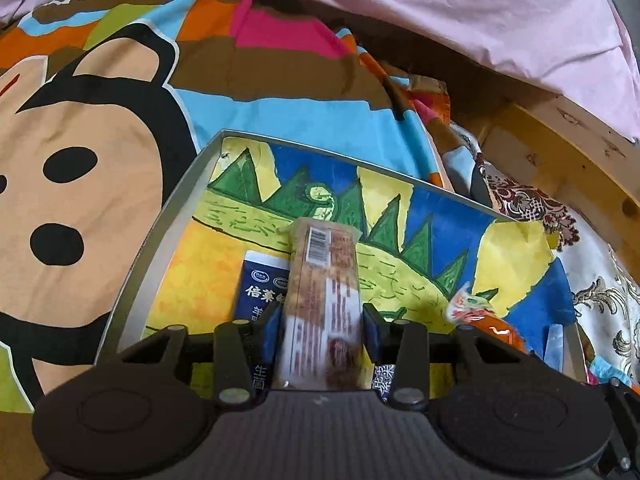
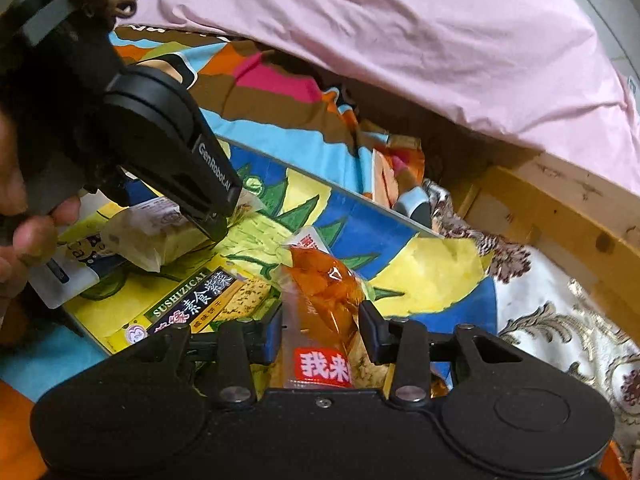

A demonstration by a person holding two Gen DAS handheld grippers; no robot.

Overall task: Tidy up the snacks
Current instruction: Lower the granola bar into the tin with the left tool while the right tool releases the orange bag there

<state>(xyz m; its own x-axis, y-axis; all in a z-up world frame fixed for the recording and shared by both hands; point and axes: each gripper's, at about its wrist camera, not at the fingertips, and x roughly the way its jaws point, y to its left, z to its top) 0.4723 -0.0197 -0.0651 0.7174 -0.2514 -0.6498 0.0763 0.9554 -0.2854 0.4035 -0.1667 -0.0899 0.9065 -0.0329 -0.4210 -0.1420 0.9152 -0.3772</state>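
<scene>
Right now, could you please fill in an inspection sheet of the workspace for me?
Surface: shallow tray with a dinosaur drawing inside, lying on cartoon bedding.
Job's things: long biscuit pack in the left claw; orange snack pouch in the right claw; blue-and-white packet, seaweed pack and clear wrapped bun lie in the tray.
Clutter: patterned cloth beside the tray.
Claws: each shut on its snack, above the tray.
Cables: nothing seen.
Surroundings: pink sheet, wooden frame.
</scene>
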